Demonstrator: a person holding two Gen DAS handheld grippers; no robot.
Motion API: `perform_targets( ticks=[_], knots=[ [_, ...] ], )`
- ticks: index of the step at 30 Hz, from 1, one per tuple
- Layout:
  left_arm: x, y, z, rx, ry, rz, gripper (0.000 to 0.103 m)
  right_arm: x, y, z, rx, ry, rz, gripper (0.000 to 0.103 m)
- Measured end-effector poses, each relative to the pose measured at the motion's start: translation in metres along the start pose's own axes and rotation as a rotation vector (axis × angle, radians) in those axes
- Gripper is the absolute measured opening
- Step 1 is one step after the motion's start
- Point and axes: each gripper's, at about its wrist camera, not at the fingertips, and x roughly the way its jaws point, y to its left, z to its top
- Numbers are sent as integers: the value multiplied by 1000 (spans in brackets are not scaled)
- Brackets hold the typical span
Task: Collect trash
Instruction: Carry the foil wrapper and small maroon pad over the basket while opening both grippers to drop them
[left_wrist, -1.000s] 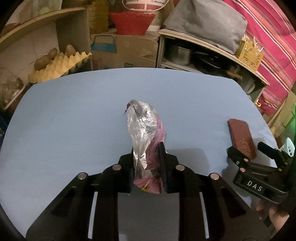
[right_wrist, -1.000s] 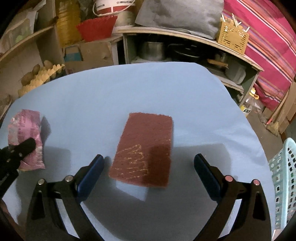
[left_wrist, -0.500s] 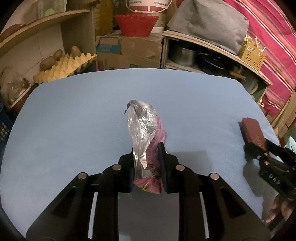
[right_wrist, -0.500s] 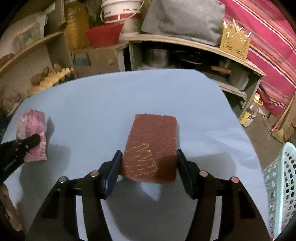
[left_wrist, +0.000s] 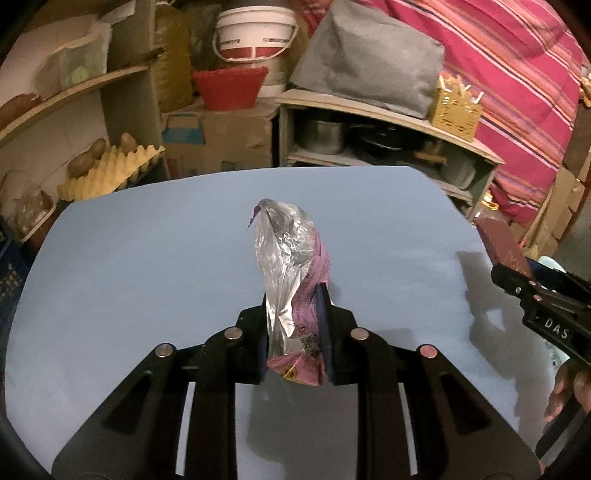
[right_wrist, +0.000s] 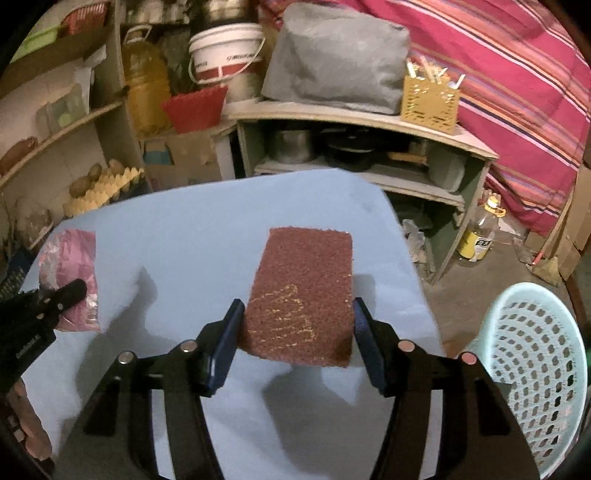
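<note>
My left gripper (left_wrist: 293, 314) is shut on a crumpled pink and silver foil wrapper (left_wrist: 288, 266) and holds it upright above the blue table (left_wrist: 147, 258). The wrapper also shows in the right wrist view (right_wrist: 70, 273), at the left. My right gripper (right_wrist: 297, 325) is shut on a flat reddish-brown scouring pad (right_wrist: 301, 291) and holds it lifted off the table, near the right edge. The pad shows edge-on in the left wrist view (left_wrist: 504, 247). A pale green perforated basket (right_wrist: 535, 365) stands on the floor to the right of the table.
Behind the table stand shelves with pots (right_wrist: 295, 146), a grey cushion (right_wrist: 332, 59), a white bucket (left_wrist: 255, 33), a red basket (left_wrist: 229, 88), a yellow egg tray with potatoes (left_wrist: 107, 173). A bottle (right_wrist: 480, 236) stands on the floor at right.
My right gripper closed on the scouring pad and lifted it off the table. Both grippers have risen, the left still holding the wrapper. The basket has come into fuller view.
</note>
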Motion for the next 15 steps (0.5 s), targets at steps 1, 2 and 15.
perform_targets(
  ticks=[1, 2, 15],
  knots=[
    [-4, -8, 1, 14, -10, 6, 20, -5, -6, 0, 4, -9, -4, 58],
    [-7, -16, 1, 27, -19, 11, 20, -10, -13, 1, 11, -19, -9, 58],
    [-30, -155, 0, 125, -52, -128, 21, -65, -145, -14, 186, -79, -94, 58]
  ],
)
